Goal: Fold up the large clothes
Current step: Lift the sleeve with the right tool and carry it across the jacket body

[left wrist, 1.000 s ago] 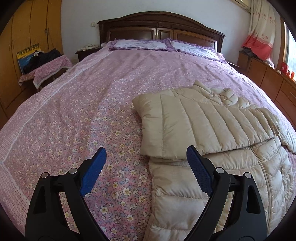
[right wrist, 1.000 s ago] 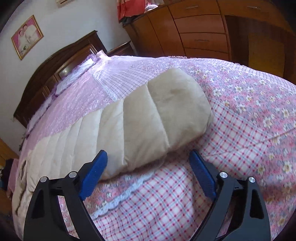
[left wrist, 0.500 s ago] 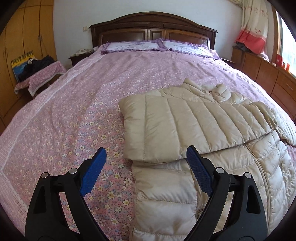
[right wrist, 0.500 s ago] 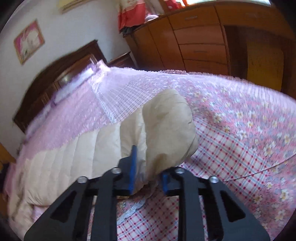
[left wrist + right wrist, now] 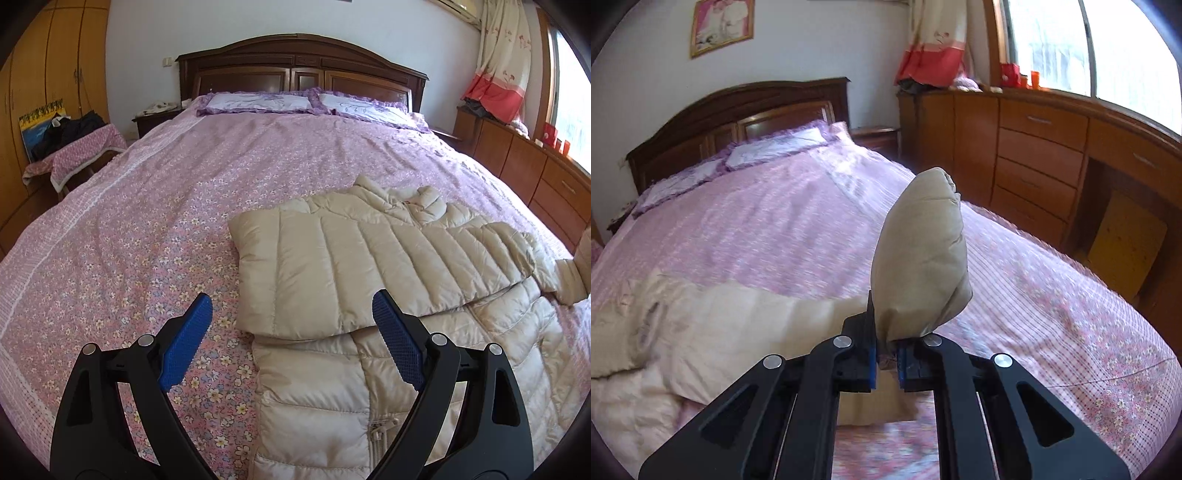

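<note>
A beige quilted down jacket (image 5: 369, 280) lies zip-up on the pink floral bedspread (image 5: 147, 206), its left sleeve folded across the chest. My left gripper (image 5: 291, 339) is open and empty, hovering over the jacket's lower left edge. My right gripper (image 5: 886, 360) is shut on the cuff end of the jacket's right sleeve (image 5: 919, 266), lifted above the bed; the rest of the jacket (image 5: 701, 332) lies to its left.
A dark wooden headboard (image 5: 303, 62) and two pillows (image 5: 258, 101) are at the far end. A wooden dresser (image 5: 1052, 155) runs along the bed's right side under a window. A cloth-covered side table (image 5: 81, 151) with dark items stands left.
My right gripper closed on the sleeve end and lifted it up off the bed. My left gripper shifted slightly left over the jacket, still open.
</note>
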Available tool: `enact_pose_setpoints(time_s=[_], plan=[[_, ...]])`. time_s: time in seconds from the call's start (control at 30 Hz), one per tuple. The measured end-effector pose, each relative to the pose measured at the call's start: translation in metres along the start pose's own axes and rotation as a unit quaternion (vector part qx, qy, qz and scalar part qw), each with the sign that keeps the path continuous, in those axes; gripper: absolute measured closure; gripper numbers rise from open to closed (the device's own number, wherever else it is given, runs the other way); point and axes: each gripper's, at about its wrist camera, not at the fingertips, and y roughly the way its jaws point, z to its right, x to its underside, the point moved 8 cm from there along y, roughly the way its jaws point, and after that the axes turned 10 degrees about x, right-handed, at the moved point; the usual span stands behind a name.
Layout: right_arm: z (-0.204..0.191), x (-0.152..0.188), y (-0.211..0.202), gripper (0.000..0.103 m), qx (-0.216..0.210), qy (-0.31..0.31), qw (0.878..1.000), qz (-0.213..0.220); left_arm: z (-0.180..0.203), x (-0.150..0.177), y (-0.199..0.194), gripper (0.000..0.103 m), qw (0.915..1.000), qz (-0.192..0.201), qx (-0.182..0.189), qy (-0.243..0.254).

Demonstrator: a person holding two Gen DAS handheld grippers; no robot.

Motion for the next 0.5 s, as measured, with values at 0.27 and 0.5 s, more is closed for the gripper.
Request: enact_pose_setpoints(time_s=[0.27, 0.5], plan=[[-0.121, -0.034, -0.088, 0.094, -0.087, -0.033, 0.993, 0.069, -0.006, -0.009, -0.005, 0.015, 0.9999, 0.013, -0.004, -0.005], [-0.246, -0.021, -0.150, 0.094, -0.151, -0.097, 0.981, 0.076, 0.001, -0.014, -0.018, 0.015, 0.9993, 0.021, -0.003, 0.032]])
